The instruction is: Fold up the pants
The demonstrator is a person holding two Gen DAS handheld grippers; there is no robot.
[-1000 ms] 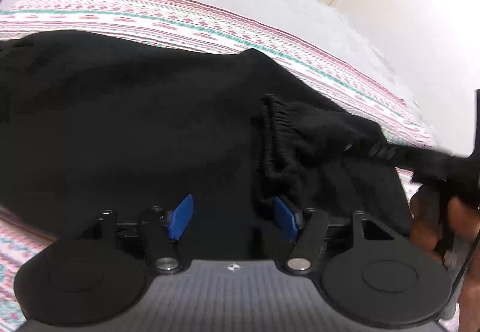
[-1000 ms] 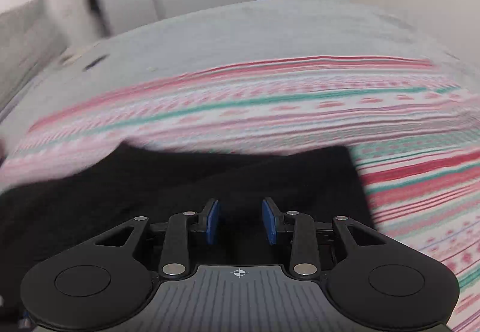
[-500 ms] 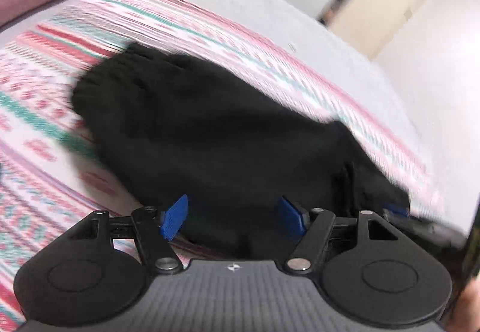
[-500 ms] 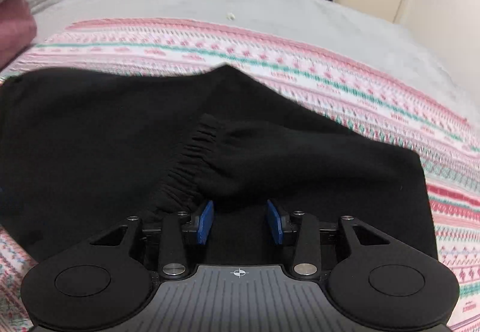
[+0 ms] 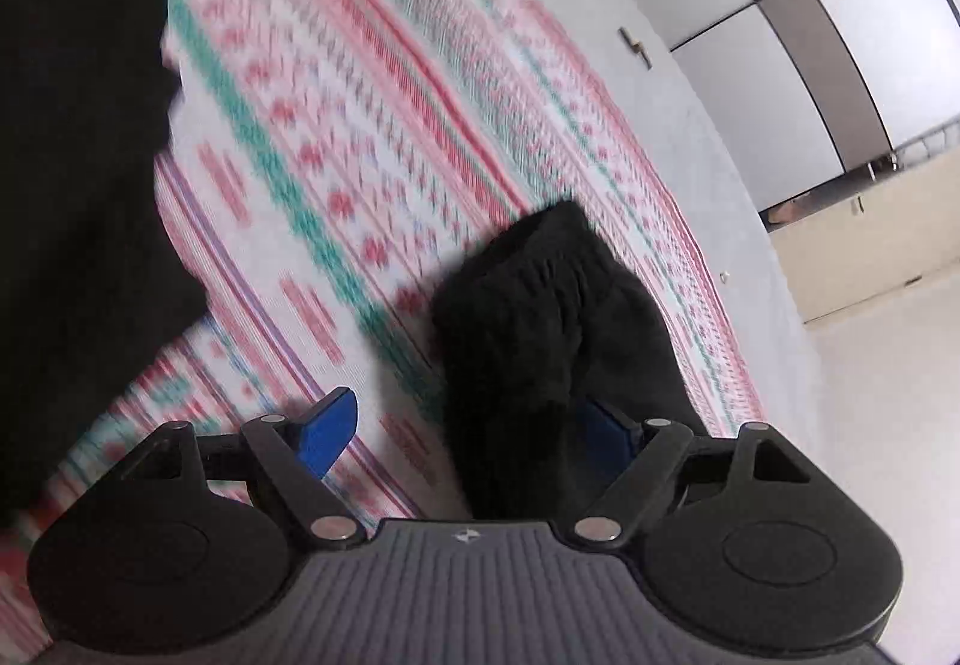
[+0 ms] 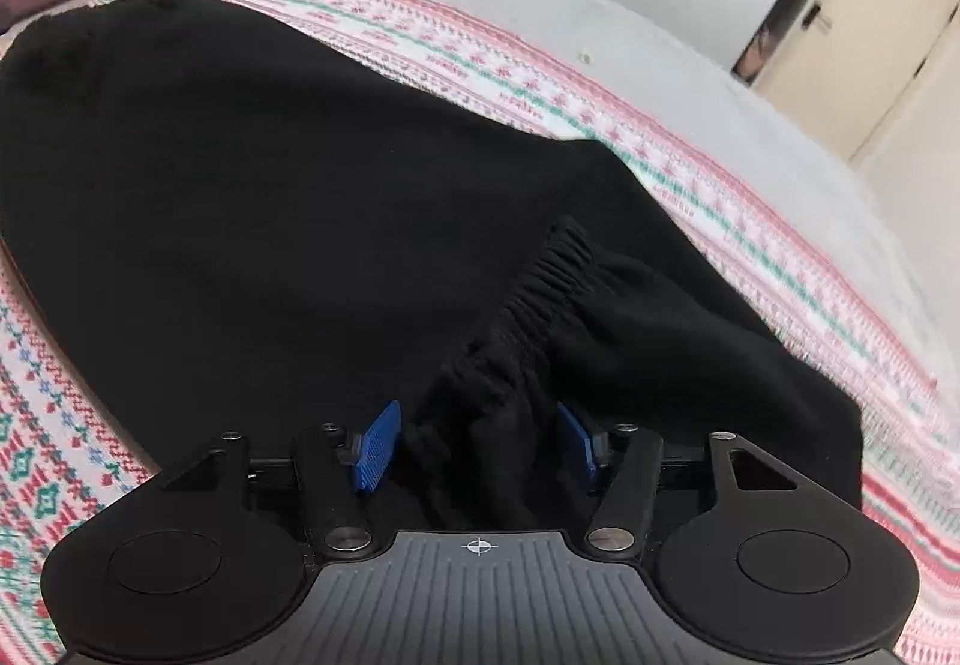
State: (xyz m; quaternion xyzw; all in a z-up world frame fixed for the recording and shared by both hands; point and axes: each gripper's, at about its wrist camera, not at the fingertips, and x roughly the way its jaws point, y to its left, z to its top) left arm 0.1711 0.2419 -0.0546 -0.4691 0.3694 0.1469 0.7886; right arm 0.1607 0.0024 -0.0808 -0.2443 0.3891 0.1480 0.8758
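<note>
Pants (image 6: 252,197) lie folded on the striped blanket (image 6: 690,173), both grippers, left (image 5: 462,425) and right (image 6: 474,440), spread with cloth bunched between the fingers; we should pinch the elastic cuff (image 6: 540,275) squarely, lift low, keep edges aligned.

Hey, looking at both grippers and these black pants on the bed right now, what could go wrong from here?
1. Both the left gripper and right gripper are open with black pants fabric between the fingers; closing now may pinch only one layer of the gathered elastic band, so the fold slips.
2. The left wrist view is blurred, suggesting fast motion; the grip could land badly.
3. Dragging may wrinkle the patterned blanket.
</note>
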